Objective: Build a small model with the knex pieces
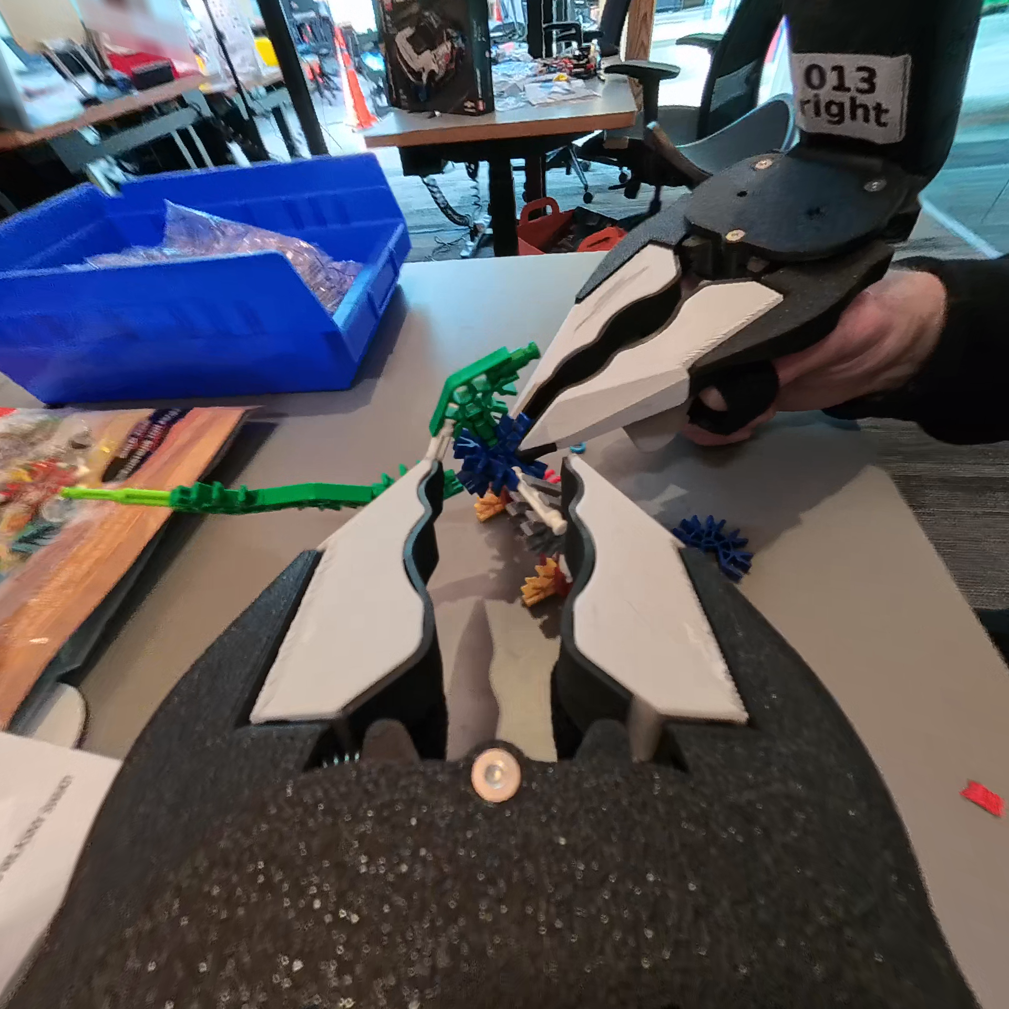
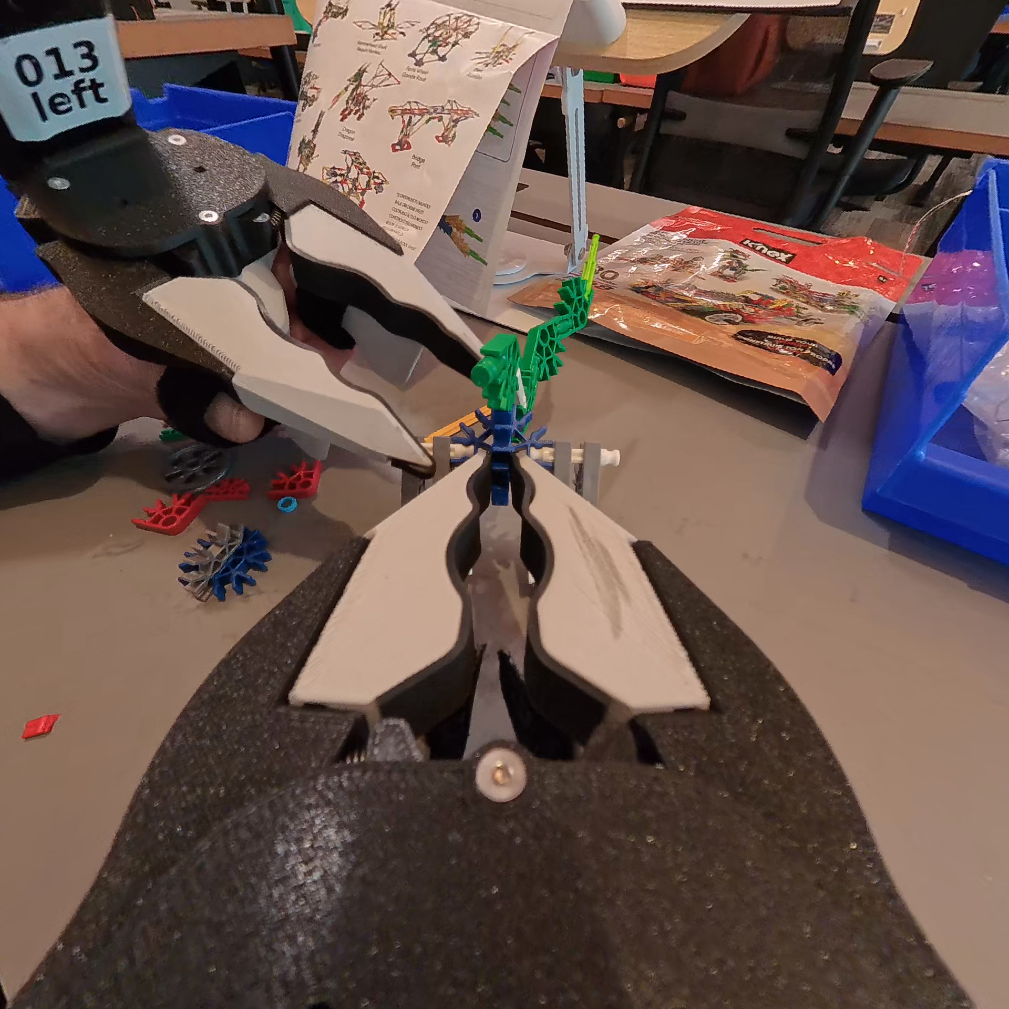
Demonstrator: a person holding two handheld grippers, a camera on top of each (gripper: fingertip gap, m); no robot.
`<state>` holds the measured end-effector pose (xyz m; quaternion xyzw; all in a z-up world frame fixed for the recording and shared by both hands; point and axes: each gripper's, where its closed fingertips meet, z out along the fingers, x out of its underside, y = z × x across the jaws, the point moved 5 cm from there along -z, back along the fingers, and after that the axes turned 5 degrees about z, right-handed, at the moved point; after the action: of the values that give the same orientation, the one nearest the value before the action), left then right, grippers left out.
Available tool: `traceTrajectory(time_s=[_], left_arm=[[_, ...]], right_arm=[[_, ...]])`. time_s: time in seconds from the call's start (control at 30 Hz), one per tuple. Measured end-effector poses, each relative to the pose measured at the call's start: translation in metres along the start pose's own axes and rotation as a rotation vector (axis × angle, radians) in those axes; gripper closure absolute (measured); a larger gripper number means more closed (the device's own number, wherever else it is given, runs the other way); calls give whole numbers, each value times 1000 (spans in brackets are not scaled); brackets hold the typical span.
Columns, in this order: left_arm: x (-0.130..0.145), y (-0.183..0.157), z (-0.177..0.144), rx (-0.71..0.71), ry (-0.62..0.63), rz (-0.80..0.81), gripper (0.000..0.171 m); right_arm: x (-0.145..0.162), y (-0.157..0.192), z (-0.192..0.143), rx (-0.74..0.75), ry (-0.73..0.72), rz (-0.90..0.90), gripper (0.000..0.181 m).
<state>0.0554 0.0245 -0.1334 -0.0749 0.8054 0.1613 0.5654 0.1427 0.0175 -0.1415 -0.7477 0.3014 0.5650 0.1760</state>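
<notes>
A small construction-toy model stands on the grey table (image 1: 819, 628): blue snowflake connectors (image 1: 494, 456), a green chain of pieces (image 1: 284, 494) ending in a lime rod, and a white rod with grey connectors (image 1: 538, 513). My left gripper (image 1: 502, 467) is open, with its jaws either side of the model's lower part. One fingertip (image 2: 420, 456) touches the grey end of the axle. My right gripper (image 2: 499, 458) is shut on the blue connector (image 2: 499, 480) at the model's middle. It enters the left wrist view (image 1: 527, 437) from the upper right.
Loose pieces lie on the table: a blue and grey connector pair (image 2: 224, 562), red connectors (image 2: 185, 508), a black wheel (image 2: 196, 467), a red chip (image 2: 41, 726). A blue bin (image 1: 191, 327) holding plastic bags, a toy bag (image 2: 737, 311), an instruction sheet (image 2: 415, 125) and a second blue bin (image 2: 939, 464) surround the model. My left and right fingertips are right by each other. Both grippers' tips are roughly 20 cm from the red chip (image 2: 41, 726). It is also in sight in the left wrist view (image 1: 983, 796).
</notes>
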Motion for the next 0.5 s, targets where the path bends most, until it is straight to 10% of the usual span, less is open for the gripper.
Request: traceTrajectory(time_s=[0.5], left_arm=[[2, -4, 7, 3, 11, -48, 141]], right_arm=[[1, -2, -1, -14, 7, 22, 175]])
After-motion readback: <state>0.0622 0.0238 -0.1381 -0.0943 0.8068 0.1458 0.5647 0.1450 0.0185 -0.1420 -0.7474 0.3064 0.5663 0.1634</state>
